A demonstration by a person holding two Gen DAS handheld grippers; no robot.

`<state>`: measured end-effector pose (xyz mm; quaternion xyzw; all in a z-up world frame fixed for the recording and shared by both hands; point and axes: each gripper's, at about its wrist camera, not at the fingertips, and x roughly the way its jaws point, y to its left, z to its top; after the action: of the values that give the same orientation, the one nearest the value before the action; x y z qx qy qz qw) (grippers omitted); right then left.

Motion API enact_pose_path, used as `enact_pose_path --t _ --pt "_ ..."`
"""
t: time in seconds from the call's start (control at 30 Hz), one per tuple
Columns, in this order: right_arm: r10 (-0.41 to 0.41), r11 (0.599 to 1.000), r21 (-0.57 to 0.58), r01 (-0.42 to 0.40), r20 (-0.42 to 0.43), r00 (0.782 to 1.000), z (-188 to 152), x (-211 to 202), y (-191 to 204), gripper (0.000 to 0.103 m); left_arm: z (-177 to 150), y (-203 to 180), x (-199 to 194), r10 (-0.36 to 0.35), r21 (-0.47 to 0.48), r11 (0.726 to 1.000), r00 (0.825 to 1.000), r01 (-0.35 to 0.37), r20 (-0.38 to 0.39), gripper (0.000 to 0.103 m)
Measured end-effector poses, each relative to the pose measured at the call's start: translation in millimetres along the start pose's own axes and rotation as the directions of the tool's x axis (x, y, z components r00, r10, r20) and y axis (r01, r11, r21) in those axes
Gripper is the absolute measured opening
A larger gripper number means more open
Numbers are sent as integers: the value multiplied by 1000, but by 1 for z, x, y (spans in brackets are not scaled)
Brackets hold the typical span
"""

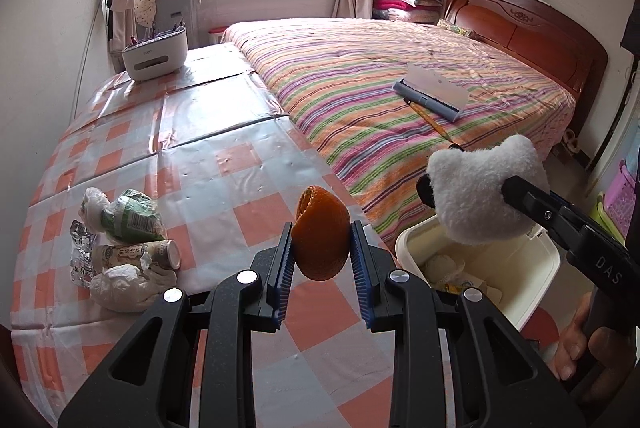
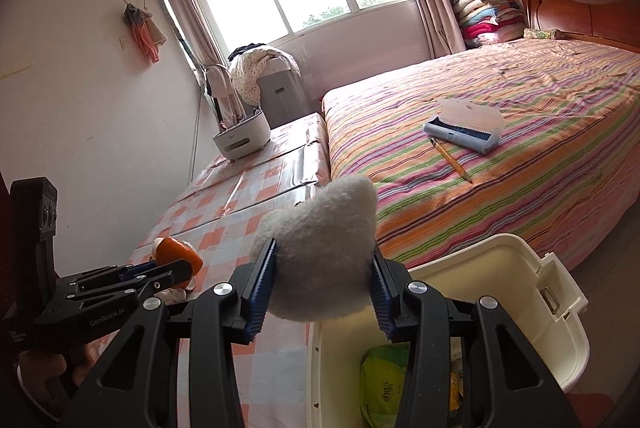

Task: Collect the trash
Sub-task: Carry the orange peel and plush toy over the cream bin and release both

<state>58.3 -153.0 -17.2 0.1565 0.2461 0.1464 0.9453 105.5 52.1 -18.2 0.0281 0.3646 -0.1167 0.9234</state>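
Grippers: two, each black with blue ribbed pads.
Left gripper (image 1: 321, 254): clenched on one orange peel (image 1: 321, 233), held above the checked tablecloth (image 1: 224, 164), just left of the bin (image 1: 540, 260).
Right gripper (image 2: 323, 282): clenched on one white plush toy (image 2: 320, 252), held over the near rim of the bin (image 2: 576, 328).
Orange peel: a single curled, cup-shaped piece, bright orange, dimpled skin outward, paler inside at its upper edge.
Plush toy: fuzzy white fleece, rounded, with a black patch on its left side in the left wrist view (image 1: 476, 194).
Bin: one, cream plastic, rectangular, open at the top; inside lie a green packet (image 2: 380, 384) and other wrappers too jumbled to count.
Trash pile (image 1: 124, 248): on the tablecloth well left of the bin; one paper cup on its side (image 1: 140, 254), one crumpled green-printed wrapper (image 1: 132, 216), one clear crinkled plastic piece (image 1: 82, 260), one white plastic bag (image 1: 120, 288).
Tablecloth: glossy plastic, orange and pale grey checks, creased.
Bed (image 1: 400, 84): beyond the bin, striped cover; on it one open blue pencil case (image 1: 432, 94) and one pencil (image 1: 428, 120) just beside it.
White caddy (image 1: 154, 54): one, at the far end of the tablecloth.
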Motion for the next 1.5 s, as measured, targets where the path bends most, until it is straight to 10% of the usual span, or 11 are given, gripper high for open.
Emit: enact_pose_path --t 0.7,1.5 --pt "-236 970 -20 242 159 959 -7 -48 -23 49 3 -63 7 -89 80 993 996 90 -14 26" --pt "-263 962 155 226 281 923 -4 -80 -46 62 -1 -102 18 -174 128 975 983 181 -63 26"
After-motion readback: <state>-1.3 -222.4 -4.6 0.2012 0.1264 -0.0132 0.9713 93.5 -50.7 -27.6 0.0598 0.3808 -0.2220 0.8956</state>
